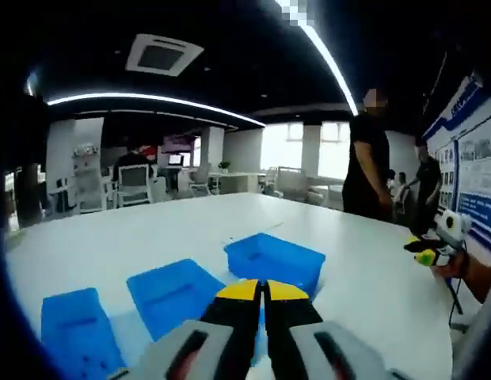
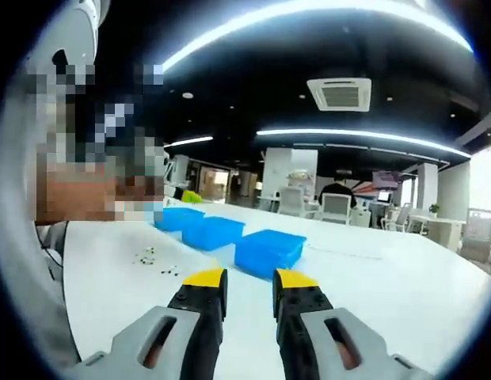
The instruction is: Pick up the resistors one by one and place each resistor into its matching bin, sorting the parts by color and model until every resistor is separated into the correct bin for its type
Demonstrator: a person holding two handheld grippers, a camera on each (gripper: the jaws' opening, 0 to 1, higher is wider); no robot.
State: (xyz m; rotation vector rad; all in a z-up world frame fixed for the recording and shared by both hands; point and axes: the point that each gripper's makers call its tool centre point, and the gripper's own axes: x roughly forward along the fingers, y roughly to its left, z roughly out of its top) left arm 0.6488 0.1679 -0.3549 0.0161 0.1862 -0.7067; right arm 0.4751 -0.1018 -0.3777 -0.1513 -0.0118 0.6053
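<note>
Resistors: tiny dark specks loose on the table, just left of and nearer than the bins. Likely v. light, thin-legged, easy to flick or bend; best pinched across the body, one at a time.

Three blue bins, L to R from the left gripper: first bin, mid bin, far bin. Contents can't be made out.

Left jaws pressed together, holding nothing. Right gripper: jaws spread, empty, above the table nr the bins.

You are working over a white table. Three blue bins sit on it in a row, just beside one another. Small scattered resistors lie near them.
</note>
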